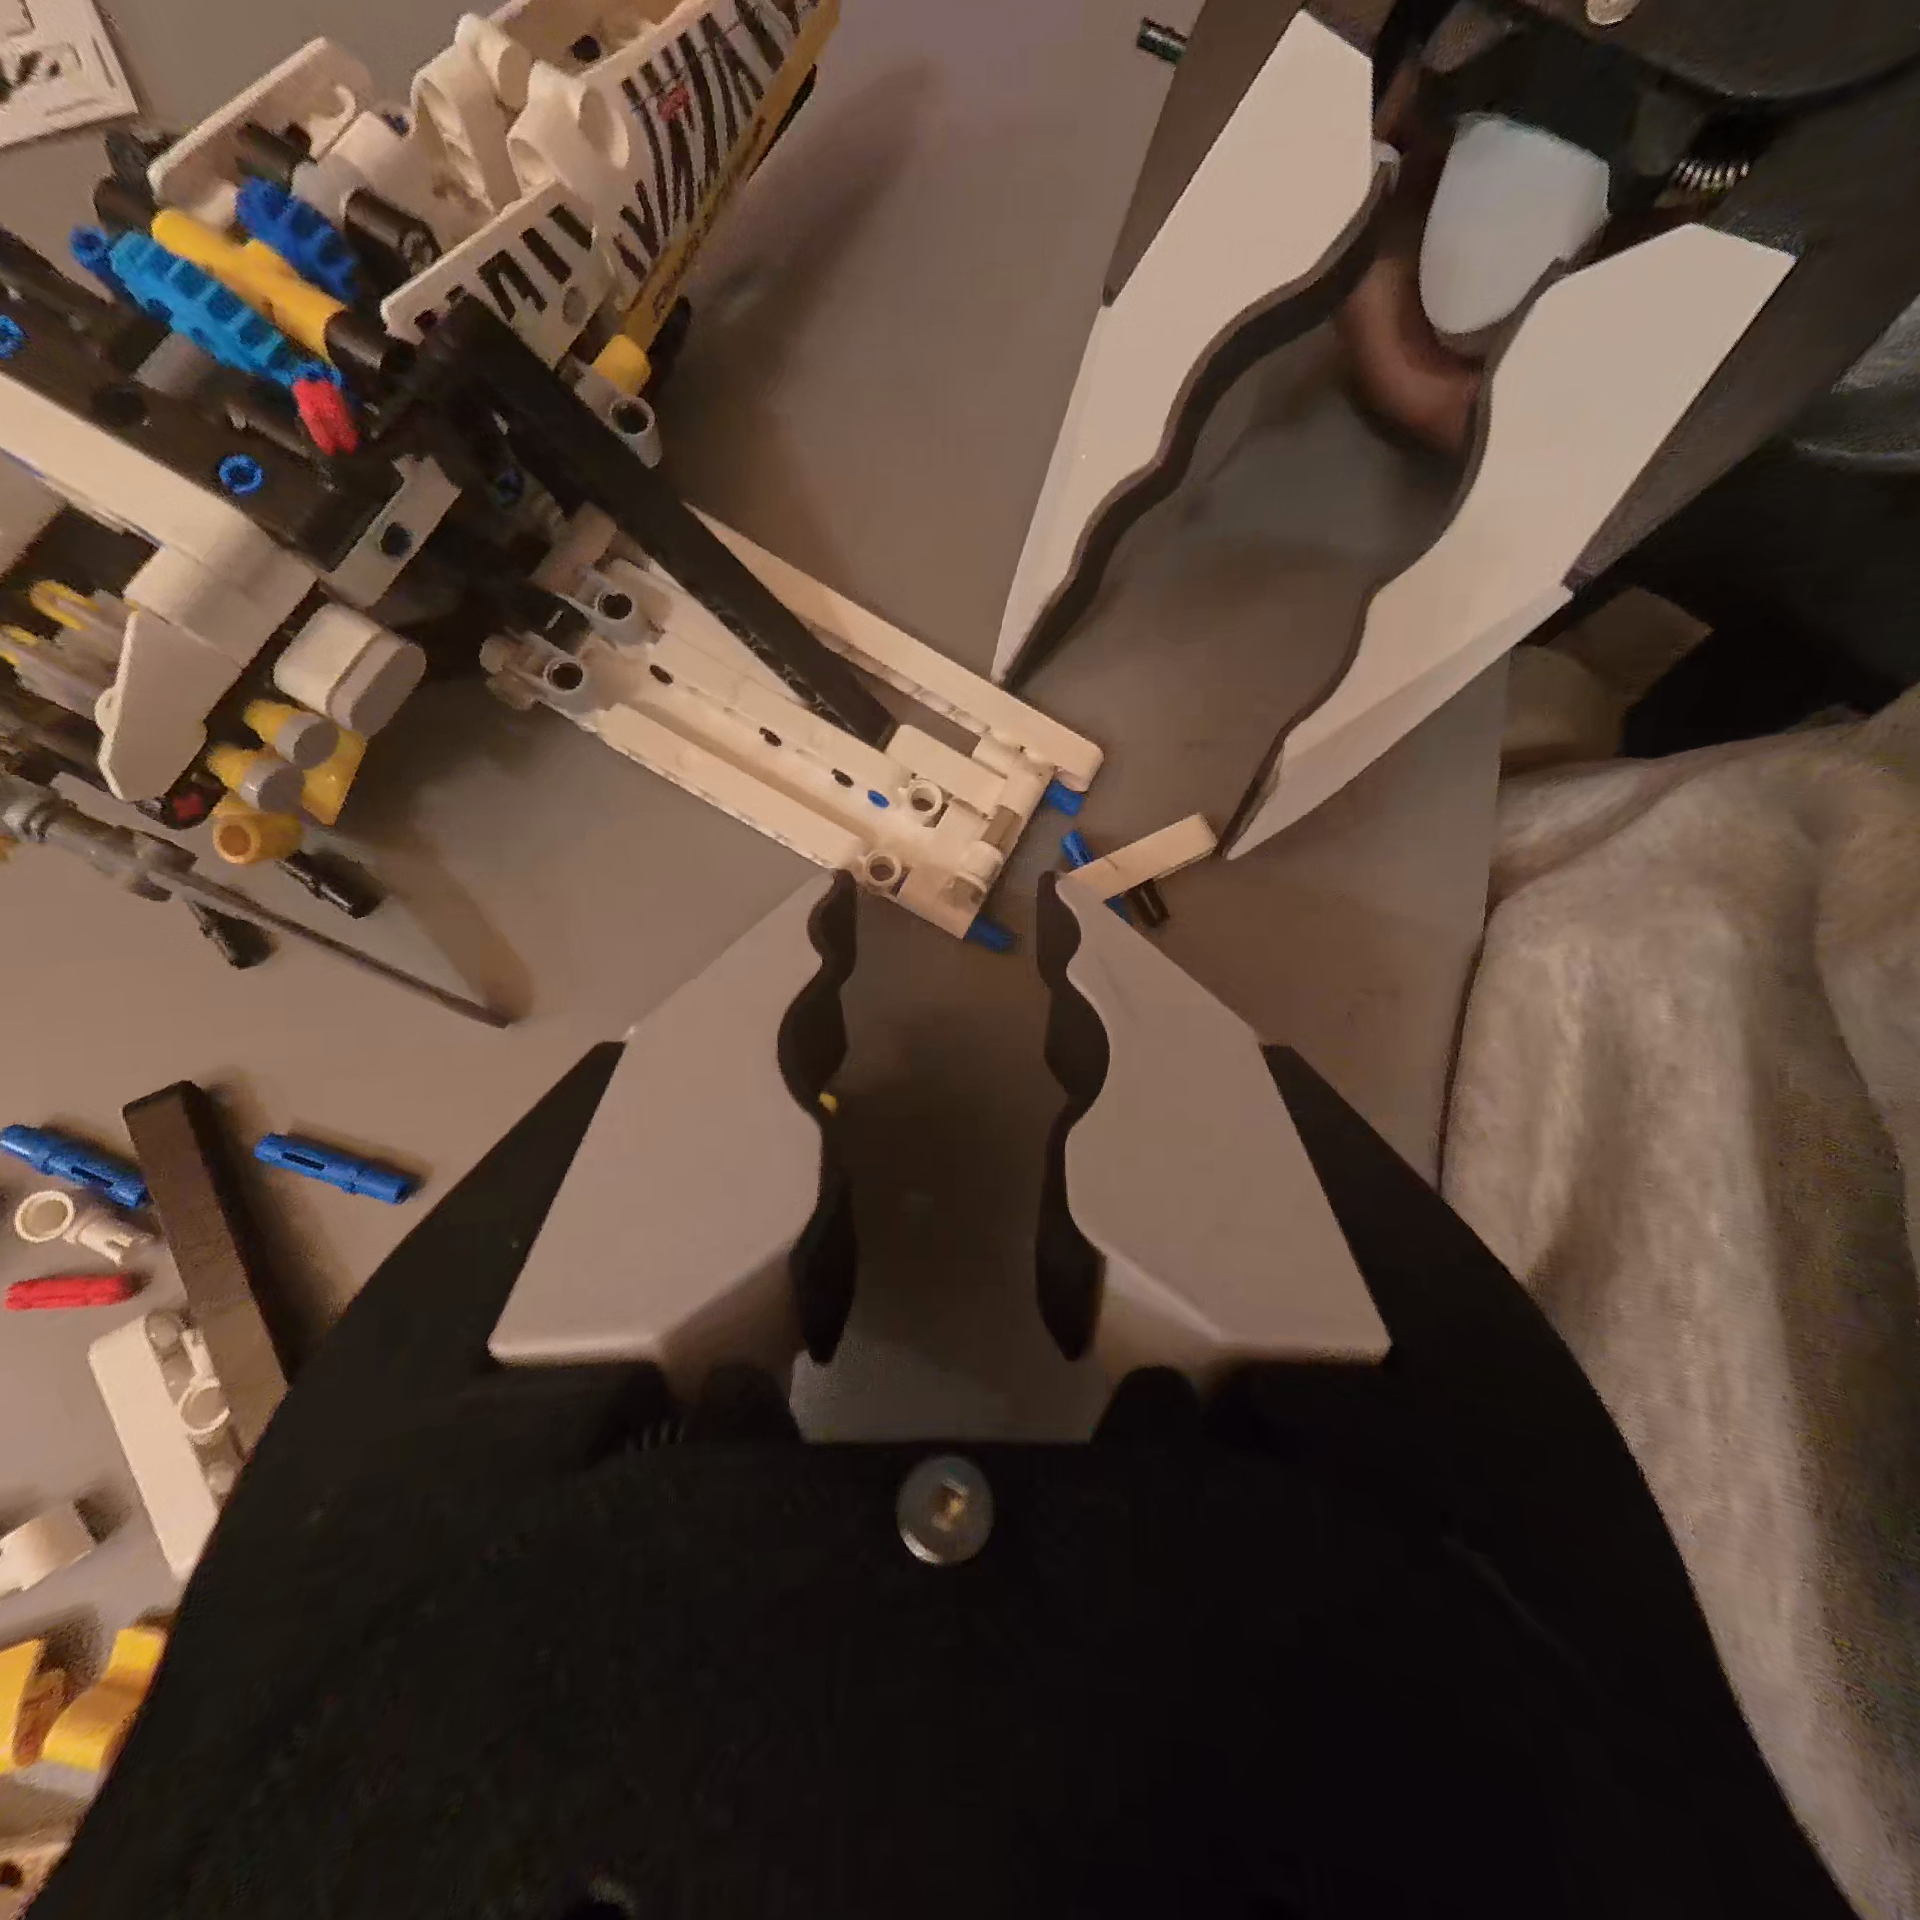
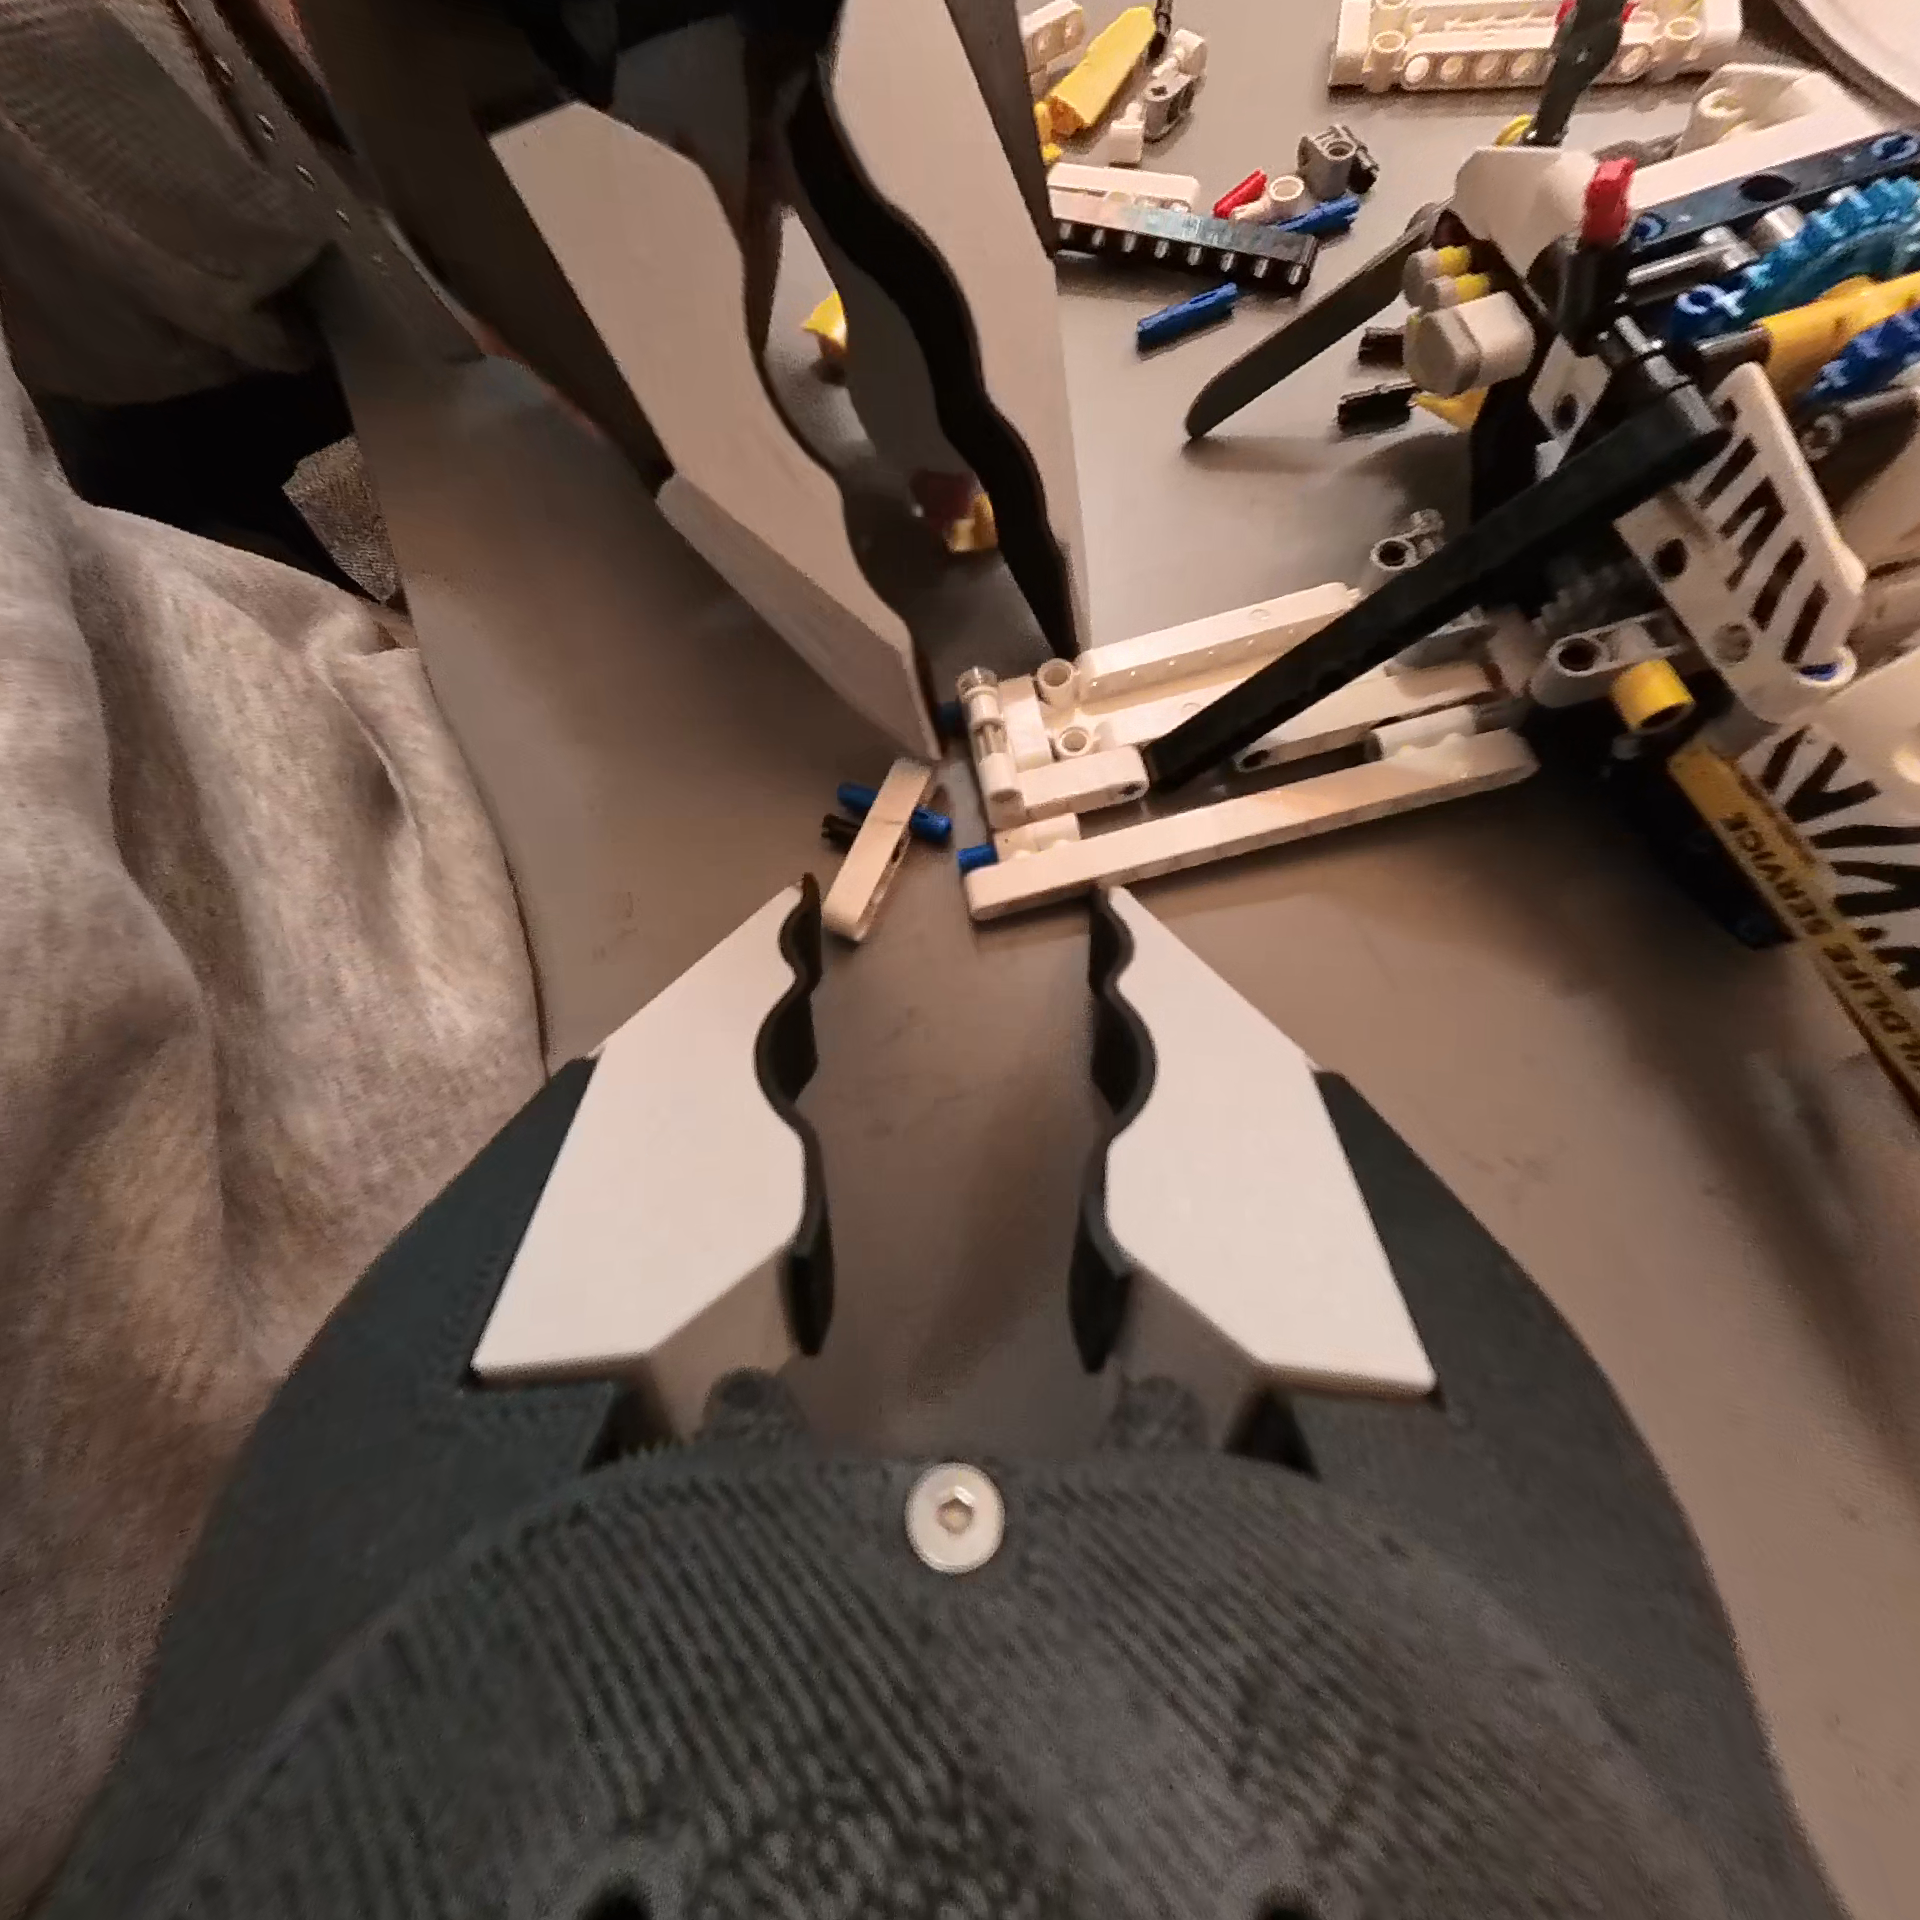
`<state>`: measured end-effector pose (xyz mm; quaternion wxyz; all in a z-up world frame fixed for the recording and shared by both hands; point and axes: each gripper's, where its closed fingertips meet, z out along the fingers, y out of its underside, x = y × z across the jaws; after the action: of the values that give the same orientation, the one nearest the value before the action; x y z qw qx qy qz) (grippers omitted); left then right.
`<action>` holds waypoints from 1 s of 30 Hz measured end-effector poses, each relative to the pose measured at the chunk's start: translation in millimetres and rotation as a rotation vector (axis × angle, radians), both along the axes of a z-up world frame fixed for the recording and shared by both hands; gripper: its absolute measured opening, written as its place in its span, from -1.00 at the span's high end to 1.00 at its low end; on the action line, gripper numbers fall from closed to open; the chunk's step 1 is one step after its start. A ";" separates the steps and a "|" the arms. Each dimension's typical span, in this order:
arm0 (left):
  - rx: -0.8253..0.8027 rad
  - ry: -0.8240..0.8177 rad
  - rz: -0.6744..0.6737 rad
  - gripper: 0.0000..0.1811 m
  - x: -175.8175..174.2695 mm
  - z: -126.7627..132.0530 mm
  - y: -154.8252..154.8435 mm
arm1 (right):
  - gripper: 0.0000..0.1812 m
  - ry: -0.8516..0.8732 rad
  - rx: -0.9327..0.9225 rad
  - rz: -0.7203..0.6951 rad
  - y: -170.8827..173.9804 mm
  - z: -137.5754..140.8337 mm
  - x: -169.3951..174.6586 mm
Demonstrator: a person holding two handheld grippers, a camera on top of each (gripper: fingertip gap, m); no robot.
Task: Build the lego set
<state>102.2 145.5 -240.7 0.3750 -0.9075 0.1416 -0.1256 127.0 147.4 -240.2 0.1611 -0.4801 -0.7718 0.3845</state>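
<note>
While the half-built lego model [image 1: 343, 436] is lying on the grey table [image 1: 644, 1039] | left gripper [image 1: 945, 883] and right gripper [image 2: 951, 899] are both hovering spread, empty | loose white beam [image 2: 878, 847] is waiting by the tail frame [image 2: 1195, 769] | likely next: pinching and pinning it.

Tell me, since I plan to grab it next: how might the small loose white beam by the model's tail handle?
The white beam looks rigid, thin and probably light. Lying flat on the table, it should slide, not roll. Its pins may snag or drop out.
</note>
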 end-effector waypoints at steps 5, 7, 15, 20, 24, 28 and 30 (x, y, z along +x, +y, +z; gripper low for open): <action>0.012 0.007 0.017 0.63 -3.5 6.3 -7.7 | 0.49 0.049 0.008 -0.032 -3.9 8.3 5.4; 0.006 -0.002 0.019 0.63 -4.3 4.4 -10.3 | 0.54 0.070 -0.038 -0.023 -15.5 13.1 6.3; -0.004 0.048 -0.076 0.59 6.9 -4.7 -15.1 | 0.90 0.023 0.054 0.020 -24.1 -2.2 4.7; 0.013 0.076 -0.118 0.53 6.7 -4.6 -15.4 | 0.92 0.056 0.113 0.059 -22.8 1.2 -2.1; 0.036 0.083 -0.132 0.53 4.8 0.5 -19.5 | 0.93 0.073 0.166 0.068 -23.3 3.5 -9.0; 0.042 0.085 -0.124 0.54 2.0 -0.5 -21.2 | 0.93 0.066 0.212 0.062 -20.9 -1.5 -13.2; 0.043 0.098 -0.117 0.55 0.8 -2.8 -20.1 | 0.89 0.074 0.247 0.055 -18.8 -1.8 -14.5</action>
<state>103.0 125.4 -243.5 0.3789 -0.8946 0.2150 -0.0999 112.5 128.6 -242.0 0.2369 -0.4206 -0.8197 0.3082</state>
